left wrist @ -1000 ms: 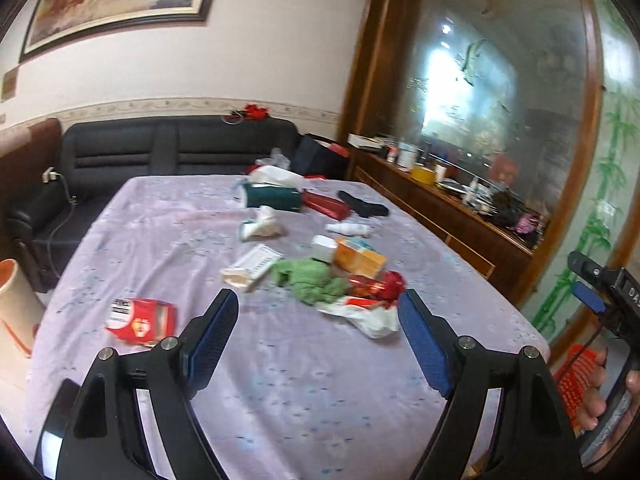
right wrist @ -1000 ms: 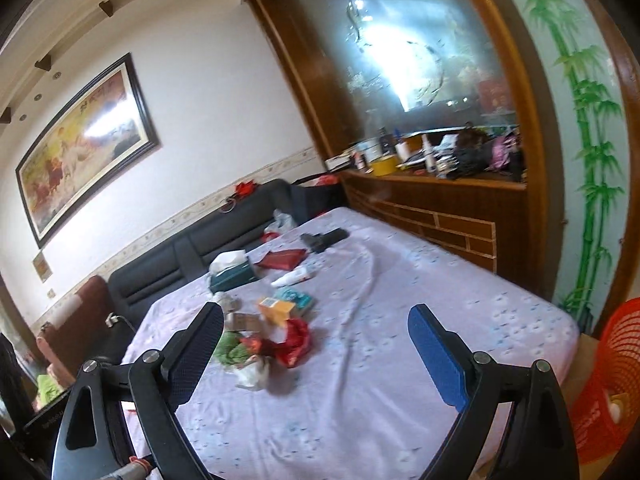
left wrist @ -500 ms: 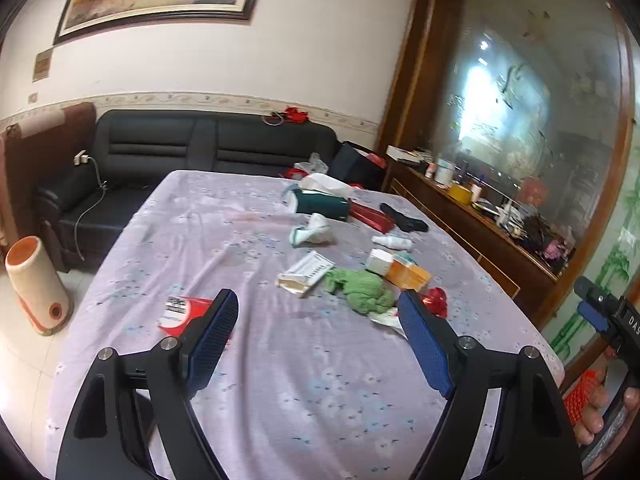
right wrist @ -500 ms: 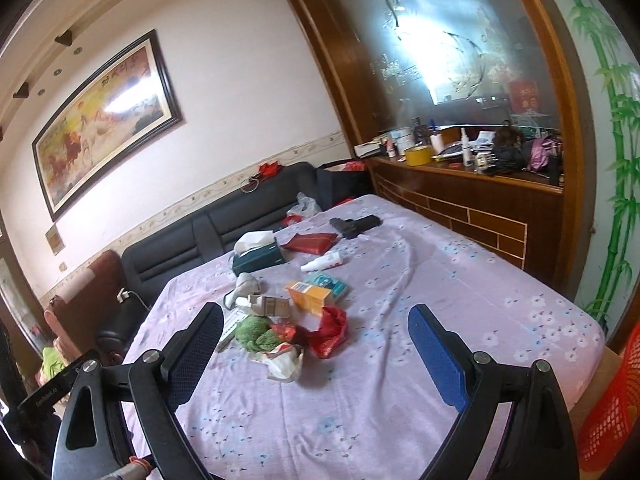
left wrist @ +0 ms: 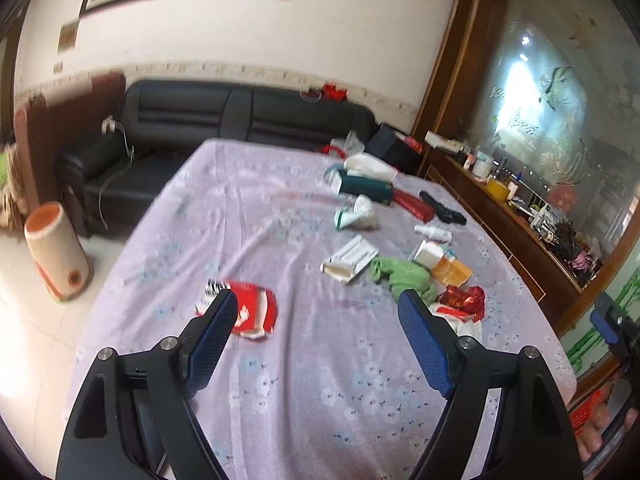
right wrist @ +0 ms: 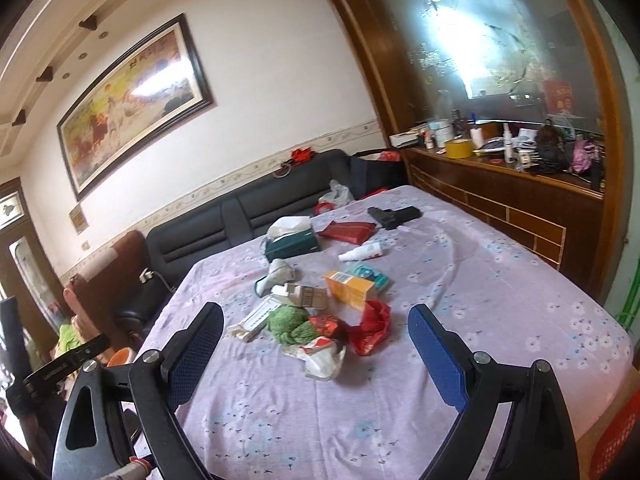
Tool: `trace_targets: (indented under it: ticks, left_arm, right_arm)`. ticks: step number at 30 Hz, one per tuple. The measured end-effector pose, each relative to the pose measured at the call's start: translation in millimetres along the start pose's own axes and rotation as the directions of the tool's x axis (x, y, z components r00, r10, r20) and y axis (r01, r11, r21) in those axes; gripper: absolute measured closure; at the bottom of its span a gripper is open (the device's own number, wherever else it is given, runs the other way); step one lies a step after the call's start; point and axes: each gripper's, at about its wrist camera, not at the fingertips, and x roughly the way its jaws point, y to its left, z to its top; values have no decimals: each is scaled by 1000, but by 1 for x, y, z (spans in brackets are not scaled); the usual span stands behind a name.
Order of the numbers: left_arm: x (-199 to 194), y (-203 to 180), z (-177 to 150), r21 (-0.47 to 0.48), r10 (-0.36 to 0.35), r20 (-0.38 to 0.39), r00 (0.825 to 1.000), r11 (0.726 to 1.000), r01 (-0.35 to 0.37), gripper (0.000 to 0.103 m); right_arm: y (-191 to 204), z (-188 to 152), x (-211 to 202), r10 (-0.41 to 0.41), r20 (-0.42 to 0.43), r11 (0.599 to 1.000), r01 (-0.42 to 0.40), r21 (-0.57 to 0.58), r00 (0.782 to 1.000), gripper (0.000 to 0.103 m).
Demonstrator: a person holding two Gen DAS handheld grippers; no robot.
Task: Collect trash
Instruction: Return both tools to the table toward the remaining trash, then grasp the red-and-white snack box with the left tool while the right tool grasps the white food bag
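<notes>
The trash lay untouched on the worktop (left wrist: 248,216): a crumpled red wrapper (left wrist: 250,312) near the left edge, and to its right a cluster of green cloth (left wrist: 404,276), orange box (left wrist: 452,270) and red-and-white wrappers (right wrist: 360,332). Compared with a second earlier, the left view had swung leftward, bringing the red wrapper from off to the side up against the left claw (left wrist: 316,336), likely the first target. Both claws stayed wide and empty; the right claw (right wrist: 316,346) now framed the cluster more squarely.
</notes>
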Motion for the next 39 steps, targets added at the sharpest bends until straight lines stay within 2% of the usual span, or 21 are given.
trace_targets:
  ticks: [7,13,16,17,20,29,32,35,39]
  left_arm:
    - [32,28,0,-102,4,-121,993,995,-17,22]
    - [74,60,-4,-232,0,-242,970,971,-58,22]
    - [95,72,-6,-284,-5,-287,958,955,-80,22]
    - [105,77,-7,-305,5,-316,949,946,-106,22]
    - [122,90,-9,-380,-13,-352,936,916,-130,22]
    - [164,111,-6,-452,58,-400,914,856,-252,22]
    - [171,106,-2,-418,109,-396,912,863,-285,22]
    - [173,100,-1,-384,156,-383,910,870,-311,35]
    - [164,91,0,-336,207,-314,926,888,-313,46]
  right_arm:
    - [18,-14,43,56,-103,996,-63,-59,993,7]
    - [18,-32,89,61,-190,996,-73,-55,980,7]
    - [13,-39,110,44,-219,997,-56,-47,975,7]
    - [10,-41,116,37,-231,998,-48,-42,972,7]
    - [2,-46,133,23,-257,999,-30,-23,966,7]
    - [-10,-55,155,15,-287,1000,-13,6,958,7]
    - [-11,-54,158,8,-290,1000,-8,1,957,7]
    - [-11,-53,164,2,-296,1000,-4,-8,955,9]
    - [-10,-52,173,-3,-314,1000,-4,-21,949,12]
